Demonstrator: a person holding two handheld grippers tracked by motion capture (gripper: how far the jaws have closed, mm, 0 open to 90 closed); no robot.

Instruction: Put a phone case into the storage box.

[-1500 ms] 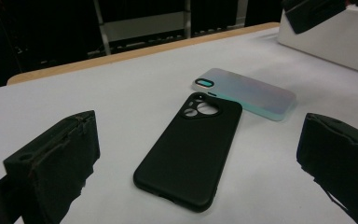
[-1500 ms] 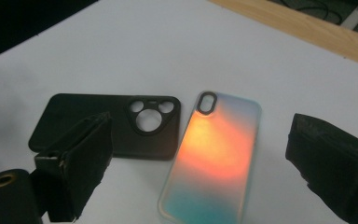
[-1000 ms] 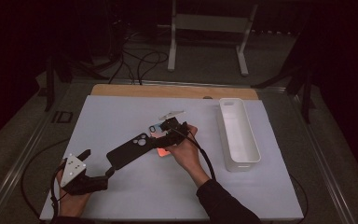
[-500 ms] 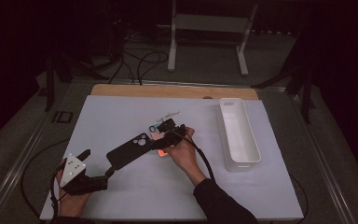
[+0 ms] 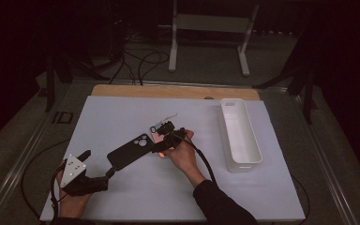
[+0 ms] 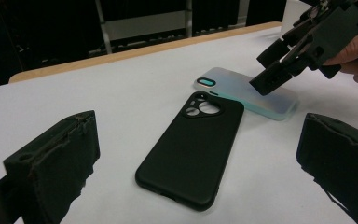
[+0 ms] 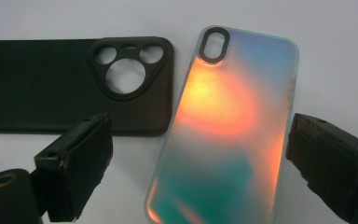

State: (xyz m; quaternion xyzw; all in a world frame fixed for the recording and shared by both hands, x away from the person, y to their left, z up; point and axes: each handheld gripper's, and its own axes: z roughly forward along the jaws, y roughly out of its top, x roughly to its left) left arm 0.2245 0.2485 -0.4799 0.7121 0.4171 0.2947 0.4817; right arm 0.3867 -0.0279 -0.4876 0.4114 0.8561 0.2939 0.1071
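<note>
On the white worktop (image 5: 122, 117) two phone cases lie side by side near the middle: a black case (image 6: 191, 147) with a three-hole camera cut-out, and an iridescent case (image 7: 223, 126) touching or nearly touching its camera end. The right gripper (image 5: 161, 136) hovers directly over the iridescent case with its jaws wide, one on each long side of the case and touching neither, so the step in hand looks like the approach to a grasp. The next move would call for lowering until the jaws bracket the case's long edges, then closing across its narrow width; the case is thin and lies flat, so getting low enough without scraping the worktop is the likely difficulty. In the high view the iridescent case's long axis runs roughly towards and away from the person, camera slot at the far end, while the black case lies diagonally, camera end up and to the right. The left gripper (image 5: 91, 176) rests at the near left corner, jaws wide and empty, pointing at the black case. A white tray (image 5: 239, 136) stands well apart at the right.
</note>
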